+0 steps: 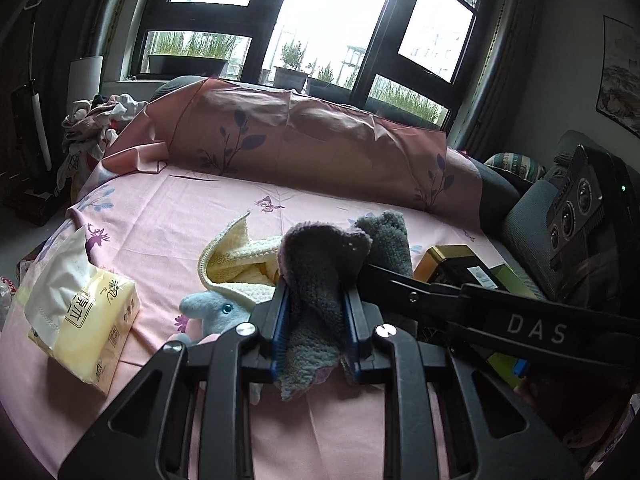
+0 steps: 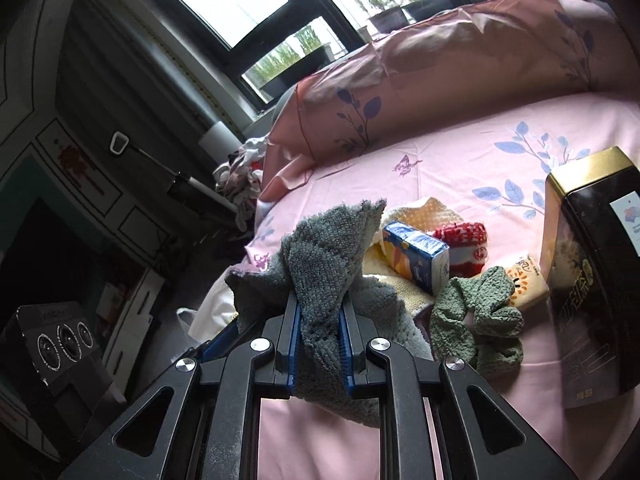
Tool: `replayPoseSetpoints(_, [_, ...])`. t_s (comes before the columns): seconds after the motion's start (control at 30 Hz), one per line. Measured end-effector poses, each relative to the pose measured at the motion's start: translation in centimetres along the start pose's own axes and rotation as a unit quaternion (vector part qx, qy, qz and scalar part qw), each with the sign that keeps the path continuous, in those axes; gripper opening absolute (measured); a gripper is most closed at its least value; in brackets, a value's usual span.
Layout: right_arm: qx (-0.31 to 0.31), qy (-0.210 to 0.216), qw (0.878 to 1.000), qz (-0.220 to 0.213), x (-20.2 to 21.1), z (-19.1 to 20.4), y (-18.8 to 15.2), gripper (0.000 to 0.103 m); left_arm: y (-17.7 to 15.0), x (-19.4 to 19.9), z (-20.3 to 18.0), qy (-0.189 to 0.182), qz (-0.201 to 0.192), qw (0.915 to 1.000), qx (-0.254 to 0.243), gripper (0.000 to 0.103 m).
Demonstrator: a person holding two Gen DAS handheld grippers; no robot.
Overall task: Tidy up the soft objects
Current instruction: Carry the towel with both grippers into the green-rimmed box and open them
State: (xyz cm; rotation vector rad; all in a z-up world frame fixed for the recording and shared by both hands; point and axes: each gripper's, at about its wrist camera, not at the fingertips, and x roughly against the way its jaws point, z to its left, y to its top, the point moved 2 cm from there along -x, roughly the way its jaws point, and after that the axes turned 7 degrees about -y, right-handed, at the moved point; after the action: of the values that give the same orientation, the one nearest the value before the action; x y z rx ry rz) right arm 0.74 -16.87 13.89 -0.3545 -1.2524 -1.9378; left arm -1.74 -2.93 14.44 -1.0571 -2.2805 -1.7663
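Both claws are clenched on one grey towel: left gripper and right gripper each pinch a bunched edge, raising it off the pink sheet, apparently to stretch it out for folding, clear of the yellow cloth.

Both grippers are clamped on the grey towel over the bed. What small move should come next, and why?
Probably lift and draw the left gripper and right gripper apart to spread the grey towel. It is bunched between both, hanging crumpled over the yellow cloth, so it needs flattening before folding.
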Motion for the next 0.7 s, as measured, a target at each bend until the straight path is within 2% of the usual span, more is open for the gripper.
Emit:
replayPoseSetpoints(0.17, [-0.010, -0.002, 0.998, -0.065, 4.9, -1.8, 1.2, 0.018, 1.6, 0.4, -4.0, -0.046, -0.013, 0.9984, -0.031, 0.021])
replayPoseSetpoints(0.4, [-0.048, -0.055, 0.987, -0.140, 10.5, -6.4, 2.1, 0.018, 2.3, -2.3, -11.3, -0.092, 0.000, 0.9921, -0.085, 0.021])
replayPoseSetpoints(0.6, [-0.109, -0.107, 0.969, -0.195, 15.1, -11.8, 1.6, 0.019, 1.4, -5.5, -17.9, -0.153, 0.030, 0.9789, -0.132, 0.021])
replayPoseSetpoints(0.7, [-0.141, -0.145, 0.956, -0.215, 17.1, -14.3, 1.1, 0.019, 0.4, -7.5, -21.1, -0.182, 0.060, 0.9702, -0.148, 0.022])
